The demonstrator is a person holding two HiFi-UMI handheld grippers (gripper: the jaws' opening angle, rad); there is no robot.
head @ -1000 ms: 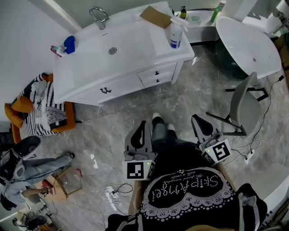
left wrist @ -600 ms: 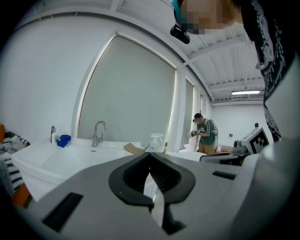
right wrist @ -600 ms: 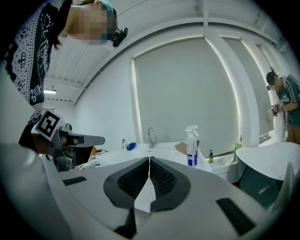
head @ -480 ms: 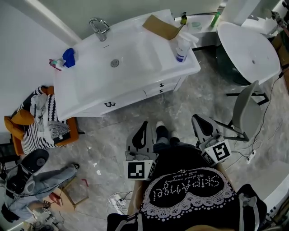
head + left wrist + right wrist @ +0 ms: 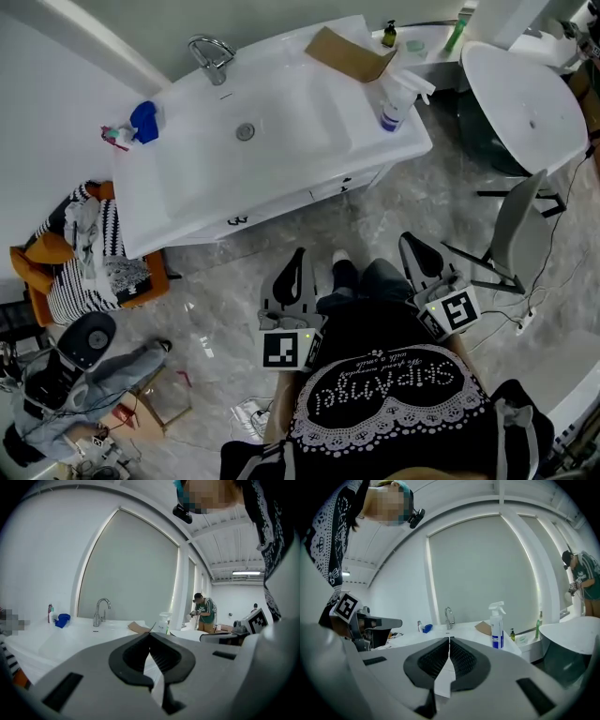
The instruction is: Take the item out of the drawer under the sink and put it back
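The white sink vanity (image 5: 281, 141) stands ahead of me, its drawers under the counter closed; small dark handles show at the middle drawer (image 5: 237, 221) and at the right drawers (image 5: 347, 180). No item from a drawer is in sight. My left gripper (image 5: 298, 258) is held over the marble floor short of the vanity, its jaws shut with nothing between them. My right gripper (image 5: 405, 242) is level with it to the right, also shut and empty. The left gripper view has the left gripper (image 5: 150, 632) aimed at the counter top; the right gripper (image 5: 449, 638) faces the faucet (image 5: 448, 617).
A spray bottle (image 5: 394, 97), a cardboard piece (image 5: 349, 53) and a blue object (image 5: 143, 120) lie on the counter. A grey chair (image 5: 511, 225) and a round white table (image 5: 525, 94) stand right. An orange seat with striped cloth (image 5: 84, 253) is left. Another person (image 5: 205, 613) stands far off.
Both grippers have come closer to the vanity together, still shut. The drawer fronts now look more foreshortened under the counter edge.
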